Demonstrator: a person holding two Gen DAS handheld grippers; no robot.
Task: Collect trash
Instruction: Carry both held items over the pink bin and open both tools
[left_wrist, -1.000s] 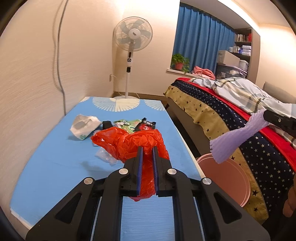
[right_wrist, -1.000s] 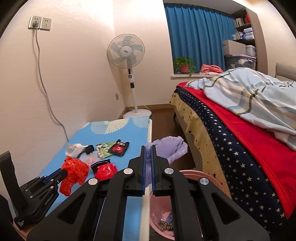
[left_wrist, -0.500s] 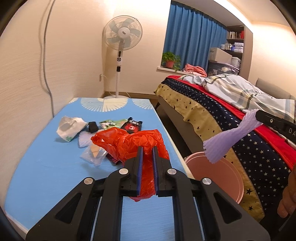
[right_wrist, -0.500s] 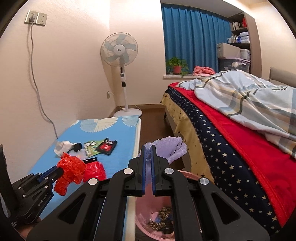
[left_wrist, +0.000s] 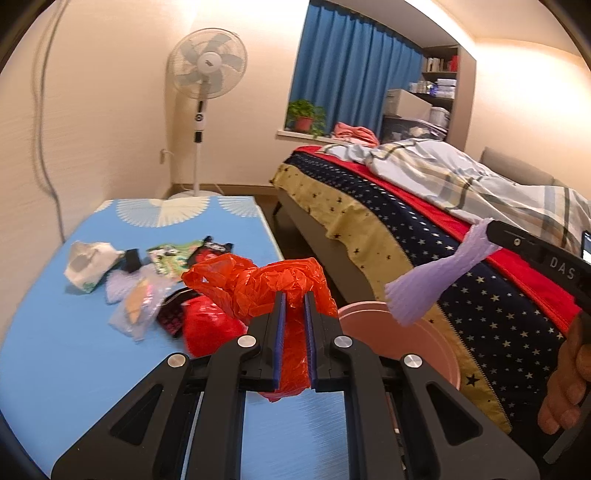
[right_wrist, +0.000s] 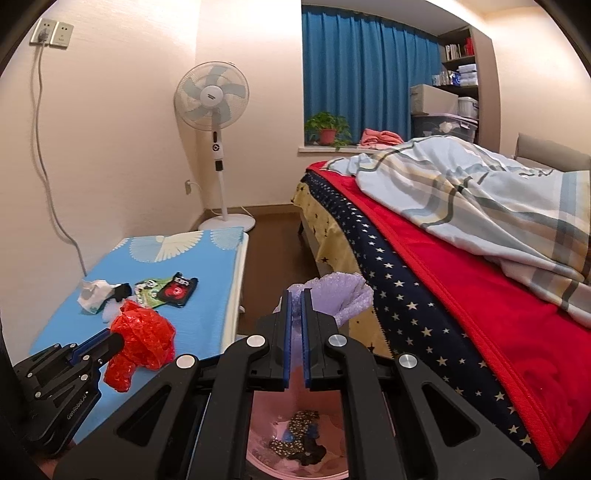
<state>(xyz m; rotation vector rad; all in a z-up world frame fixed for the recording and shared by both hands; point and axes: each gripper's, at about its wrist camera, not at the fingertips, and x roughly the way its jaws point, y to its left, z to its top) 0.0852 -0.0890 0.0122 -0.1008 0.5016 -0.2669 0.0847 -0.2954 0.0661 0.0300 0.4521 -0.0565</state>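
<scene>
My left gripper is shut on a crumpled red plastic bag, held above the blue table; the right wrist view shows that same bag at the left gripper's tips. My right gripper is shut on a lilac foam sheet, which hangs over the pink bin. In the left wrist view the lilac foam sheet dangles above the bin from the right gripper. More trash lies on the table: a white crumpled wrapper, green and red packets, a clear bag.
A bed with starred cover and a plaid quilt runs along the right. A standing fan is by the far wall, with blue curtains and a potted plant behind. A hand holds the right gripper.
Both grippers have shifted right towards the bin, each keeping its load. The lilac foam now hangs over the bin's opening, and the bin's contents show below the right gripper.
</scene>
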